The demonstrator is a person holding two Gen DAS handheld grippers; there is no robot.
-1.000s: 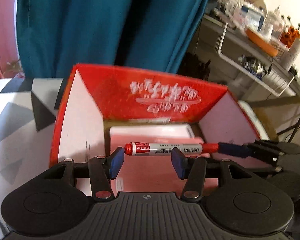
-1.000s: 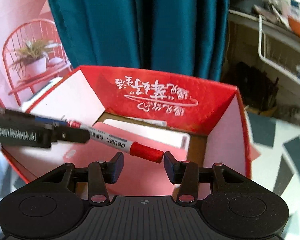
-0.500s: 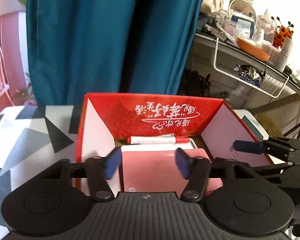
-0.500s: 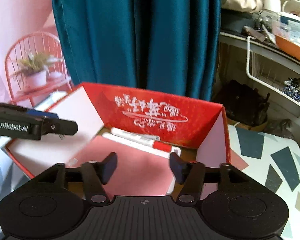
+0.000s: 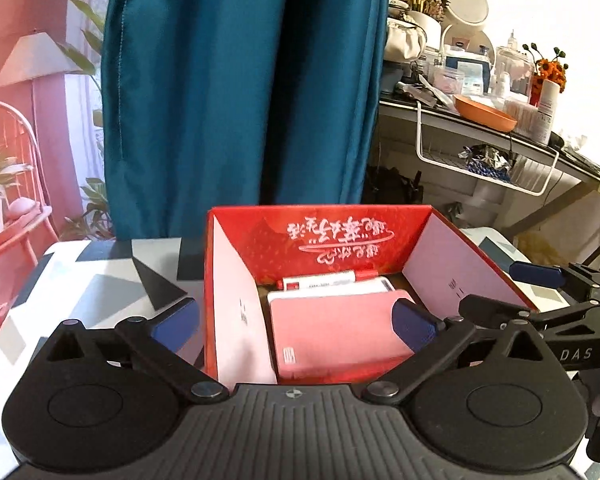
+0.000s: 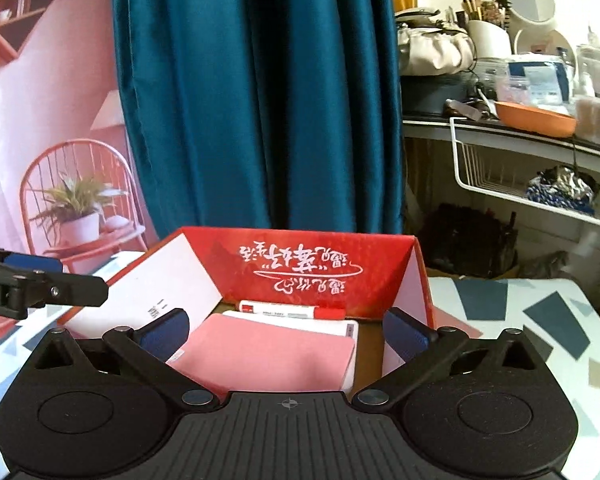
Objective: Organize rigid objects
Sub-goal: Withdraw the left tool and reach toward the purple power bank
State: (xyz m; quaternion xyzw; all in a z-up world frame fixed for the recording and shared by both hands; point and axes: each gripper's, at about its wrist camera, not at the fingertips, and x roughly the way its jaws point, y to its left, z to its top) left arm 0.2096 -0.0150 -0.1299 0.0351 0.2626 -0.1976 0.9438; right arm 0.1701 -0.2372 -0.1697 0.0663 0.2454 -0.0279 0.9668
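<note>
Opening tools: left tool (image 5: pixel 294 322) and right tool (image 6: pixel 286 330) both hang with jaws spreading wide, blue pads clear of everything and nothing held between them.
Left tool, seen from the right: its dark finger (image 6: pixel 76 290) reaches in beside the left flap.
Right tool, seen from the left: its blue-tipped finger (image 5: pixel 536 274) sits just past the right flap.
Box: red cardboard box (image 5: pixel 328 240) stands open on the patterned surface (image 5: pixel 100 280), flaps up, white script on its far wall.
Contents: pink notebook (image 5: pixel 336 336) lies flat on top of a white one (image 6: pixel 350 328).
Marker: red-capped whiteboard marker (image 6: pixel 292 312) rests inside the box, along the far wall, just behind the notebooks.
Backdrop: teal curtain (image 5: pixel 240 92) hangs behind; cluttered shelf (image 6: pixel 520 128) to the right.
</note>
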